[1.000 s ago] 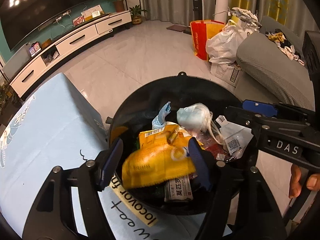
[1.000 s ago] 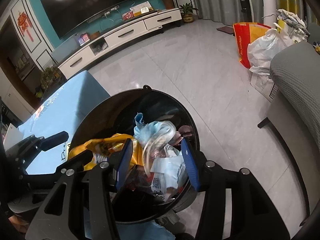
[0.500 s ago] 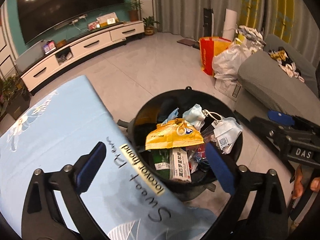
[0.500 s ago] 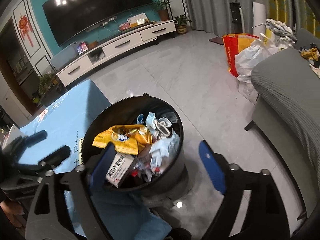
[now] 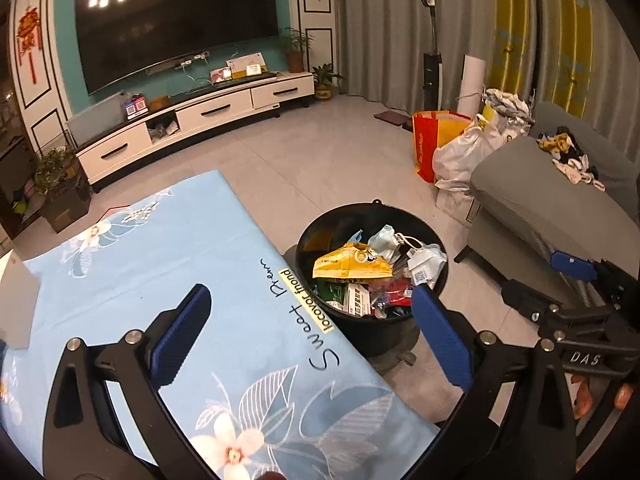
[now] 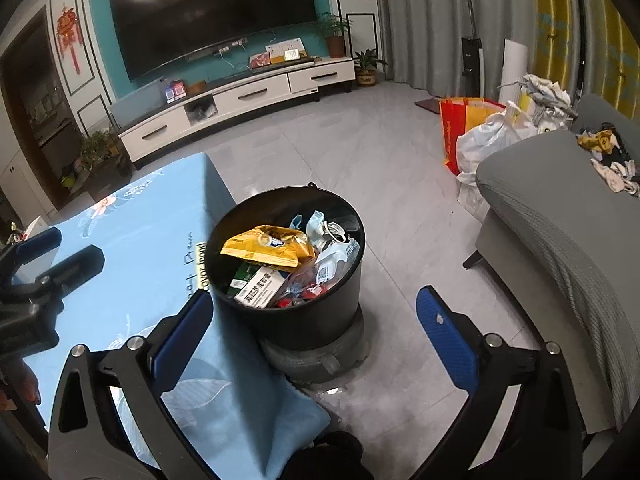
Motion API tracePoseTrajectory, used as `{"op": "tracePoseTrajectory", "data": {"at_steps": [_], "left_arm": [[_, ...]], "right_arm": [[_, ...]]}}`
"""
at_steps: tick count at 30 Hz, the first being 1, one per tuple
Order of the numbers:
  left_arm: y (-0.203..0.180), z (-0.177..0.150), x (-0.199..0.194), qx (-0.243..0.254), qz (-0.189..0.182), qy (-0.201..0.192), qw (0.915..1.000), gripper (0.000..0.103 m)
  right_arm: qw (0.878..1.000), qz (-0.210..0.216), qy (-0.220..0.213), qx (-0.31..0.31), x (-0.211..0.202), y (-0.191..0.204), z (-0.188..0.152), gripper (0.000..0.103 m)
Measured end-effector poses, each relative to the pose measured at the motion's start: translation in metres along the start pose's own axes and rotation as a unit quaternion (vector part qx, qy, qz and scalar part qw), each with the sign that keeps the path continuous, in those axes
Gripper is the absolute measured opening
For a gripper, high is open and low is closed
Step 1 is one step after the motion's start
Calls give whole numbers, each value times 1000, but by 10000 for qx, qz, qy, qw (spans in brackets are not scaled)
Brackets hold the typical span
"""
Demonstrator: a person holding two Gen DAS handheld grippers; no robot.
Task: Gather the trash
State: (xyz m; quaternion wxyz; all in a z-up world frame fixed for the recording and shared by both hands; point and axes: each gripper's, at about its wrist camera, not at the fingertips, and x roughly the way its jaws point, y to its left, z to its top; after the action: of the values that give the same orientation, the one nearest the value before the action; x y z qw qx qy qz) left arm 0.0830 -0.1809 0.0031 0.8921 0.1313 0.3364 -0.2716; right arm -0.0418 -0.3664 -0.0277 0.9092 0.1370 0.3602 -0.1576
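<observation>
Both the left gripper (image 5: 316,340) and the right gripper (image 6: 316,332) hang released and empty above the bin (image 6: 296,320), which lies ahead and below, nearer the right one, with the yellow wrapper (image 6: 266,245) topping trash whose lower layers are hidden.

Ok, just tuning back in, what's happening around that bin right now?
Both grippers hang open and empty above the black bin, which stands on the floor beside the blue-covered table. The left gripper is over the table edge, the right gripper in front of the bin. The yellow snack bag lies on top of the trash, with face masks and a white box around it.
</observation>
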Motion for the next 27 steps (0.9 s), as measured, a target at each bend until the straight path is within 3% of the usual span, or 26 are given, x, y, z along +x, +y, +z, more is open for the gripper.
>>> {"op": "tracePoseTrajectory", "data": {"at_steps": [6,11,27], "left_arm": [[0,-8,-38,-36,646,14,9979,100],[9,-11,-58,-345,401,121,9985,100],[28,-11,-101,-663,599,8,9960,100]], "right_arm": [[9997,-204,-69,-140,-31,11,-6,99],[9993,-204,-162,-255,-53,21,-10,99],[9993,28,-149,-342,-76,50,-7,99]]}}
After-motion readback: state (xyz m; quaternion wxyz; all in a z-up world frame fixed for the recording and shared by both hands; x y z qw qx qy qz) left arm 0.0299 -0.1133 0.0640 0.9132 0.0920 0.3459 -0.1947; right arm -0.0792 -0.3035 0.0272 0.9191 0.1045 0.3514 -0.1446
